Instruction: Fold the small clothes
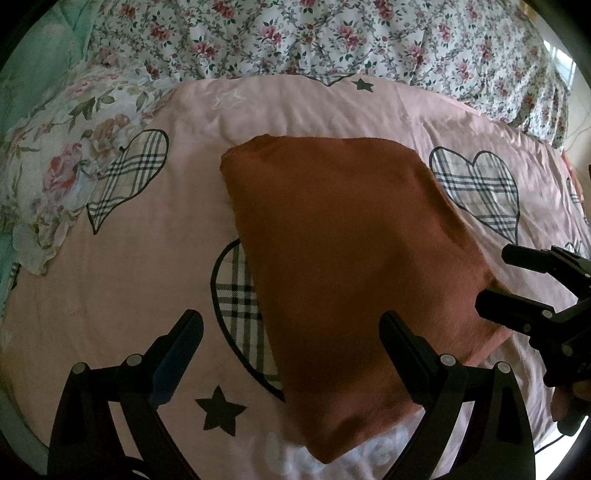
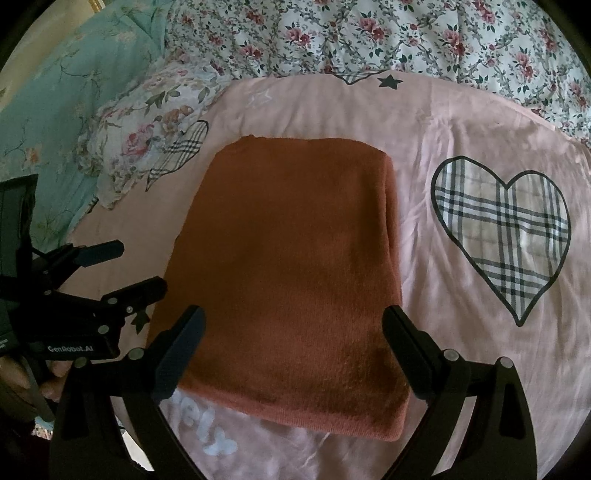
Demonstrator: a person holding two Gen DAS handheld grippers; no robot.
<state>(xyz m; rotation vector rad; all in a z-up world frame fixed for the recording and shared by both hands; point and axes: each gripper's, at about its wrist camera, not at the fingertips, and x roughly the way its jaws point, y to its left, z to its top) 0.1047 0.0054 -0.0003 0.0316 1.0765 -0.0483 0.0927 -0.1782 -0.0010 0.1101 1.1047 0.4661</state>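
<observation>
Rust-brown garment (image 2: 280,280) lies folded into a rectangle on the pink bed sheet (image 2: 461,122), its long axis pointing away from me toward the floral quilt (image 2: 369,33). I see my left gripper (image 1: 291,354) and right gripper (image 2: 293,350) both wide open, holding nothing. A floral pillow (image 2: 147,147) lies near its far-left corner.

**Folded rust garment on the pink bed cover**

A rust-brown folded garment (image 1: 332,266) lies flat on the pink heart-print bed cover (image 1: 129,258). The left tool (image 1: 291,347) hovers spread wide over its near edge; the right tool (image 1: 517,284), also parted, sits at its right side.
</observation>
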